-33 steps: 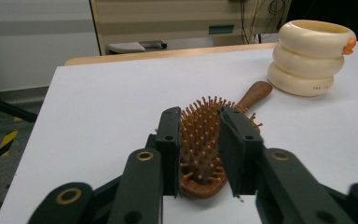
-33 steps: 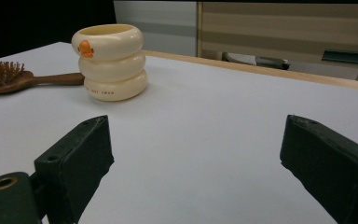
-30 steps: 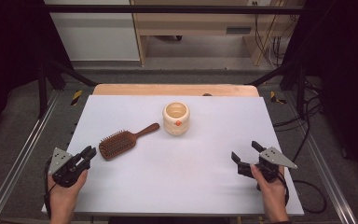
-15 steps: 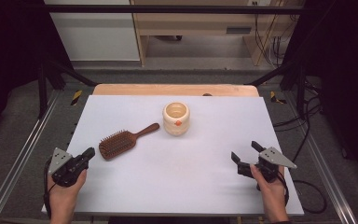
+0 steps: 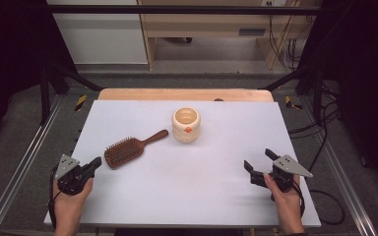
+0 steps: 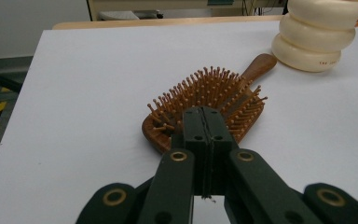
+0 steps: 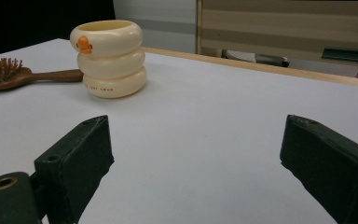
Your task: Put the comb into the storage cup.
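The white worktop point(image 5: 142, 196) carries everything. On it, near the middle toward the far edge, stands a cream cup point(image 5: 186, 125) shaped as three stacked rings, with an orange duck bill on its side; small lettering on its lowest ring is too small to read. A brown wooden hairbrush point(image 5: 130, 149) lies left of it, bristles up, handle toward the cup. My left hand-held gripper point(image 5: 95, 162) points at the brush, jaws just closed together on nothing. My right hand-held gripper point(image 5: 259, 161) stands with jaws wide apart.
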### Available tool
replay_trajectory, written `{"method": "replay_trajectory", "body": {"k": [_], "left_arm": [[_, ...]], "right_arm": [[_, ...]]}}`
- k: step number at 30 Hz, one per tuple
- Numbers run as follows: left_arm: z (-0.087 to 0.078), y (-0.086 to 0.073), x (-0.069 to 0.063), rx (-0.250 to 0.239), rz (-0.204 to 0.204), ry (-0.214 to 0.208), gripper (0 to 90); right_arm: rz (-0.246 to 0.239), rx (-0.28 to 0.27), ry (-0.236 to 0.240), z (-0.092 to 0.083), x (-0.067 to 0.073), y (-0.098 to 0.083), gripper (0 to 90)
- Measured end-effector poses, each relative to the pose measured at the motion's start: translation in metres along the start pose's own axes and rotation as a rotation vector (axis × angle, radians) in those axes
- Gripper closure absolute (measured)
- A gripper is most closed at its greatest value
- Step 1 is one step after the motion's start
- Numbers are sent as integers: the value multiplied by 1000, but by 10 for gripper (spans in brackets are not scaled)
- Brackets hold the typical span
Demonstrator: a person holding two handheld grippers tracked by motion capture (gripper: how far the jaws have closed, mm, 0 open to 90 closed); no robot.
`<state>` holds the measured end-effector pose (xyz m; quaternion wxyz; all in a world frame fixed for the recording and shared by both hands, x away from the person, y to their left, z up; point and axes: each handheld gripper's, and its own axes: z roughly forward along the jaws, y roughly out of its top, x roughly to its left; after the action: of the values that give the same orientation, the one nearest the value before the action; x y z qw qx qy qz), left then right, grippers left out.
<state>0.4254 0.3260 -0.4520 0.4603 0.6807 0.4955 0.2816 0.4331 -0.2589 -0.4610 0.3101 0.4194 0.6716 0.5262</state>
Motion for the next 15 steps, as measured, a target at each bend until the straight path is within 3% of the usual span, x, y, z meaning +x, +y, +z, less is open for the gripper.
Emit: {"method": "replay_trajectory", "body": {"k": [4, 15], "left_arm": [[8, -3, -1, 46, -9, -9, 900], [22, -5, -5, 99, 3, -7, 900]], "right_arm": [[1, 4, 1, 1, 0, 0, 90], [4, 6, -1, 1, 0, -1, 91]]}}
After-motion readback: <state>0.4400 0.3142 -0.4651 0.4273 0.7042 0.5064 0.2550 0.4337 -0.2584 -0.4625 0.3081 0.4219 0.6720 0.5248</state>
